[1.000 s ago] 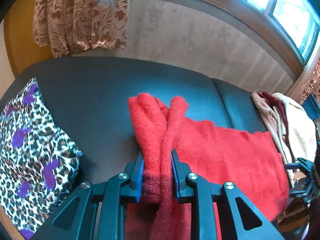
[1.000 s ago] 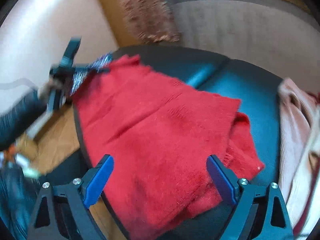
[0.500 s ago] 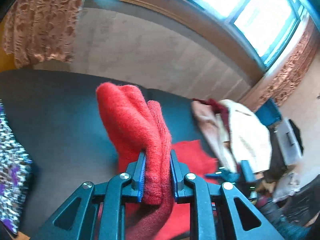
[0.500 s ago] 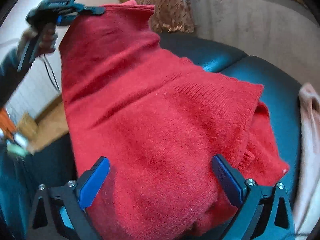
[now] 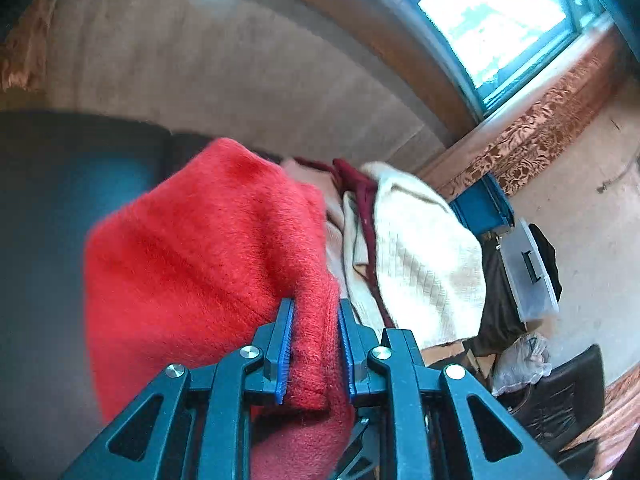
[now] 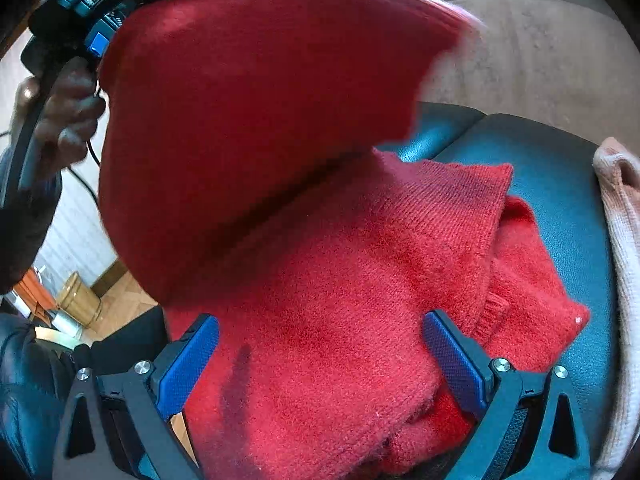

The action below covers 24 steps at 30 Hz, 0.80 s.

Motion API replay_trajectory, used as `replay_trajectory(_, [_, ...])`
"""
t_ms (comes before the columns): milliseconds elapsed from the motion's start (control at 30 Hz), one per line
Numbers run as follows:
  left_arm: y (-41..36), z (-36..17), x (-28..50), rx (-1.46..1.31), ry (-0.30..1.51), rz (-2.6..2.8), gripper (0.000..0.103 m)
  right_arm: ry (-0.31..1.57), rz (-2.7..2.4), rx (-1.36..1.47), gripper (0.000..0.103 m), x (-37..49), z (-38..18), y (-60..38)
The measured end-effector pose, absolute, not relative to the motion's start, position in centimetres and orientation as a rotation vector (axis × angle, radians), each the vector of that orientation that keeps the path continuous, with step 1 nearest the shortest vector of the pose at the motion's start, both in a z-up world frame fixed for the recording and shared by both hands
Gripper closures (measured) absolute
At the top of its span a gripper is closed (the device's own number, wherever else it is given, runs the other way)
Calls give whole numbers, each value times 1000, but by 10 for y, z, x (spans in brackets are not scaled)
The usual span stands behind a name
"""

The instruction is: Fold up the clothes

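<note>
A fuzzy red sweater (image 6: 320,280) lies on a dark sofa seat (image 6: 560,168). My left gripper (image 5: 314,350) is shut on a bunched edge of the red sweater (image 5: 200,248) and holds it lifted in the air. In the right wrist view that lifted flap (image 6: 240,100) hangs over the lower layer, with the left gripper (image 6: 104,20) at top left. My right gripper (image 6: 320,356) is open, its blue pads either side of the flat sweater, just above it.
A pile of cream, pink and maroon clothes (image 5: 412,248) lies on the sofa's right end; its edge also shows in the right wrist view (image 6: 620,240). A clear plastic box (image 5: 528,268) and bags stand beyond. The sofa back (image 5: 200,72) rises behind.
My left gripper has lifted the sweater edge and swung it right, over the rest of the sweater. My right gripper has stayed open over the sweater, a little closer.
</note>
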<state>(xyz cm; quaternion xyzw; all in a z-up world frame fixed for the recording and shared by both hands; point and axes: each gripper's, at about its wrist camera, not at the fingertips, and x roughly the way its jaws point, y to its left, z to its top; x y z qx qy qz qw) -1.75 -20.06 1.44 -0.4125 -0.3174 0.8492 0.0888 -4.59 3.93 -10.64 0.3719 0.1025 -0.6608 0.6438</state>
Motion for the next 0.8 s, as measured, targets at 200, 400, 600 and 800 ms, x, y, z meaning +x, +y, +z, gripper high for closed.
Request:
replay_trajectory(200, [-168, -30, -50, -1349, -1014, 2455, 84, 203, -1501, 844, 0, -45, -107, 44])
replay_trajectory(400, [-153, -65, -59, -1444, -1043, 2413, 84, 192, -1499, 838, 0, -42, -108, 48])
replay_trajectory(600, [-152, -62, -59, -1462, -1125, 2357, 81, 198, -1505, 836, 0, -36, -107, 50])
replay_trajectory(800, [-157, -24, -43, -1377, -1133, 2330, 78, 240, -1536, 832, 0, -26, -103, 52])
